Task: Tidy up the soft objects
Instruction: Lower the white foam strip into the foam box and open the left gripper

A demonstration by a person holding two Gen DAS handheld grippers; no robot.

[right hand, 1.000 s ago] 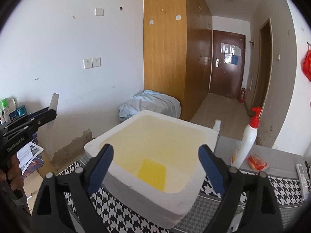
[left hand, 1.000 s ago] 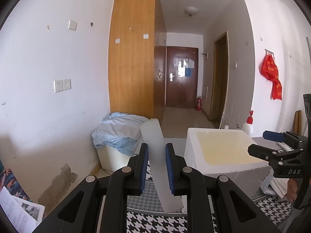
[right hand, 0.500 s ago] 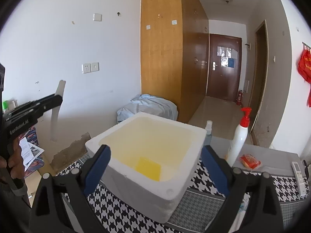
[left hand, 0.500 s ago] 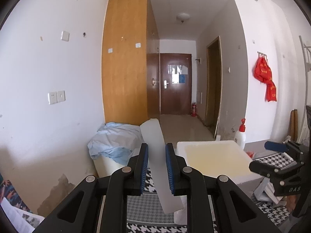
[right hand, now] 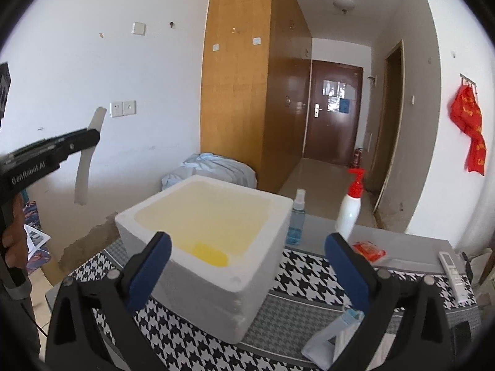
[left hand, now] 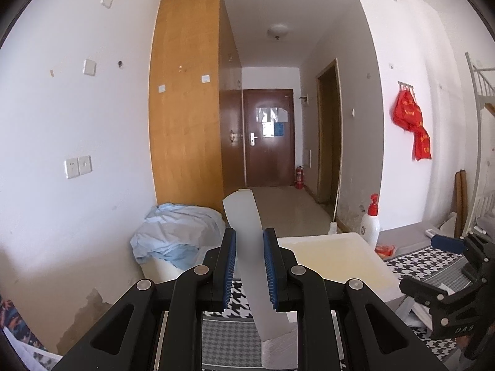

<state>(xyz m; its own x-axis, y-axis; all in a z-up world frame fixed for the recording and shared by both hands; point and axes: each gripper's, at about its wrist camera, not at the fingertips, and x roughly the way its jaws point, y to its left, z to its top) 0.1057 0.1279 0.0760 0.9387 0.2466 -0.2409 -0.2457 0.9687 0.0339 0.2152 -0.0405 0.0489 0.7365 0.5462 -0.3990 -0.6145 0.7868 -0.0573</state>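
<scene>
White walls (left hand: pixel 77 117), marked and peeling low at lower left of left wrist view. Double wall socket (left hand: pixel 78 167) at mid left. Tall light-wood wardrobe (left hand: pixel 185 108) left of centre, running into a corridor. Dark brown door (left hand: pixel 268 146) at corridor end, papers stuck on it; red fire extinguisher (left hand: pixel 299 176) beside it on tan floor (left hand: pixel 290 207). Round ceiling lamp (left hand: pixel 278 31) at upper centre. Open doorway (left hand: pixel 329 130) right of centre. Red cloth hangings (left hand: pixel 413 123) on right wall. Daylight, bright.

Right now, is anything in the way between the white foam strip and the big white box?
Nothing visible is. The left gripper holds the foam strip in the air, left of the foam box. The box's top is open, with only a yellow sponge inside.
</scene>
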